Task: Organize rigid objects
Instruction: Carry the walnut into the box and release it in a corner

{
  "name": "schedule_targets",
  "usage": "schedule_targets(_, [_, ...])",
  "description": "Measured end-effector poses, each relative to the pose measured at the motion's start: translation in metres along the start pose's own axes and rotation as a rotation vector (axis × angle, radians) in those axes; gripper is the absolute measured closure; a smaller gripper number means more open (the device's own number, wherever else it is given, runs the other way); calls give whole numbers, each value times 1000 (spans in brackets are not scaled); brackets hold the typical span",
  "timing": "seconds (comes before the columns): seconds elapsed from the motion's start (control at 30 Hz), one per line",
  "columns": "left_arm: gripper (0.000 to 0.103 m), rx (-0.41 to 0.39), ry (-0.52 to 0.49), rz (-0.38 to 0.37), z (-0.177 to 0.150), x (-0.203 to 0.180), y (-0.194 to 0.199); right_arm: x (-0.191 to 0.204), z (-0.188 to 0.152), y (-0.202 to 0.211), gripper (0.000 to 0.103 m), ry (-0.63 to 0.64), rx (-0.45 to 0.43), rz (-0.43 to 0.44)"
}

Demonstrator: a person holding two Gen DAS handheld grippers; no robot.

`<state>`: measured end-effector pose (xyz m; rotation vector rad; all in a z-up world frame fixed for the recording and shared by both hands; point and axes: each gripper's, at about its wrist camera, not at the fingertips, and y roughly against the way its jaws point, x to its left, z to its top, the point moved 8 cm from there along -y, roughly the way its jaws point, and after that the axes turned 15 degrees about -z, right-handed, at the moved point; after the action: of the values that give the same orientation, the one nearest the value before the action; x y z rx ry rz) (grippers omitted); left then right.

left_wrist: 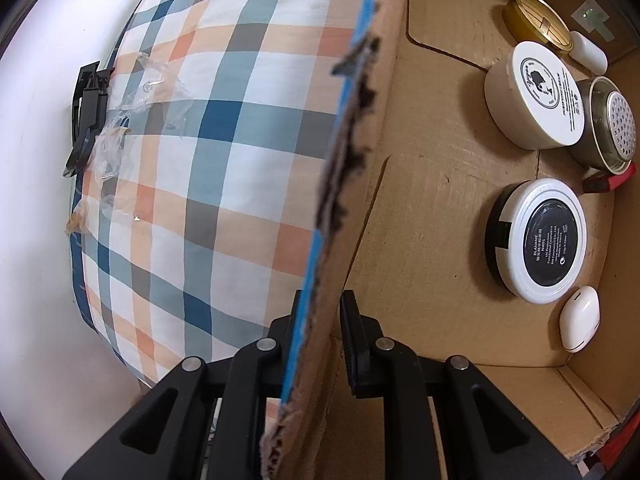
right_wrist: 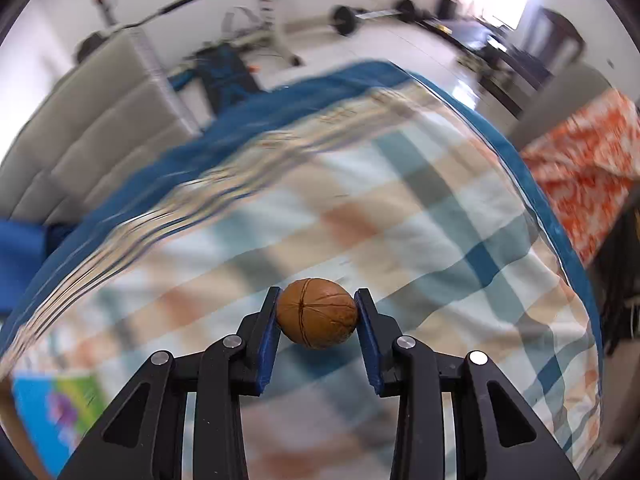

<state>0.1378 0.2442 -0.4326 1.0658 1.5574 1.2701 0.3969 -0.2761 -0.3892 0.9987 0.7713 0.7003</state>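
Note:
My left gripper [left_wrist: 324,312] is shut on the upright wall of a cardboard box [left_wrist: 348,184], whose torn edge runs up between the fingers. Inside the box lie a white-rimmed black compact [left_wrist: 548,240], a cream jar [left_wrist: 536,96], a metal shaker [left_wrist: 612,124], a gold tin [left_wrist: 536,16] and two small white cases [left_wrist: 578,318]. In the right wrist view, my right gripper [right_wrist: 316,304] is shut on a brown round ball with dark seams [right_wrist: 317,313], held above the plaid cloth [right_wrist: 400,216]. Its blue pads press the ball on both sides.
The plaid cloth [left_wrist: 224,128] covers a surface left of the box; a black clip [left_wrist: 86,112] and crumpled clear plastic [left_wrist: 120,128] lie at its far edge. The right wrist view shows a grey sofa [right_wrist: 92,128], exercise gear [right_wrist: 276,8], and an orange patterned fabric [right_wrist: 588,168].

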Motion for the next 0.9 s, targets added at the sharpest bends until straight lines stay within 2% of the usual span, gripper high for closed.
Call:
schedule_targets(0.23, [90,-1,0,0,1,-1,1,69,-47,117,65,172,-63,215])
schedule_targets(0.43, [90,0,-5,-1,1,0,1,159,-119,199,65,373,-51,360])
schedule_targets(0.6, [90,1,-11,-1,1,-1,1,214,-165,225,65,467,-47,396])
schedule_targets(0.8, [90,0,-13,1,1,-2,0,263,-194,234,65,553,-42,397])
schedule_targets(0.9, [90,-1,-12,0,1,-1,0,274,-196,227,65,569,-32,393])
